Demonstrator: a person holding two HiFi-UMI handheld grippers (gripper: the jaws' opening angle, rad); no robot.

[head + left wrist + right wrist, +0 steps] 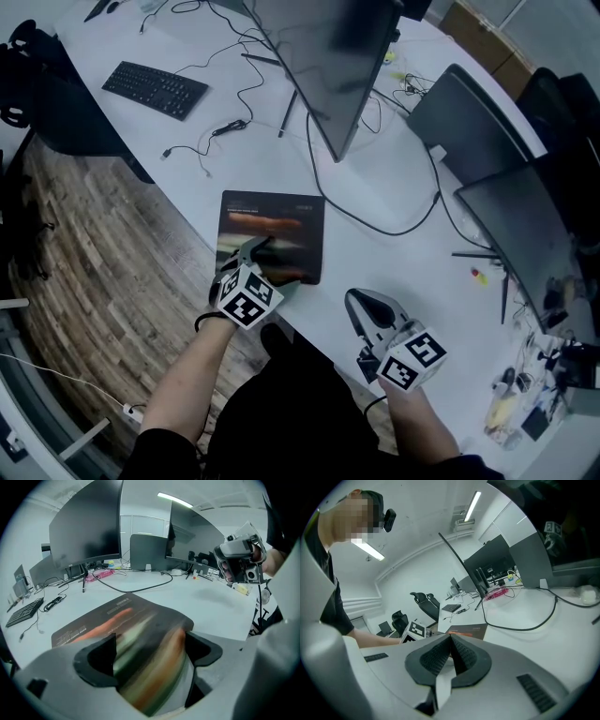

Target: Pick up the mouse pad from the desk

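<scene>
The fingers of your left gripper (255, 249) pinch the mouse pad (281, 220) at its raised near edge. The fingers of your right gripper (361, 305) are pressed together, empty.

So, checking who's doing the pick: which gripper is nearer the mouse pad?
Left. The left gripper has the mouse pad between its jaws at the near edge; the right gripper, jaws together, is off to the pad's right, apart from it.

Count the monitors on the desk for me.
3: a large monitor beyond the mouse pad, a second monitor and third monitor to its right; others may be hidden.
</scene>
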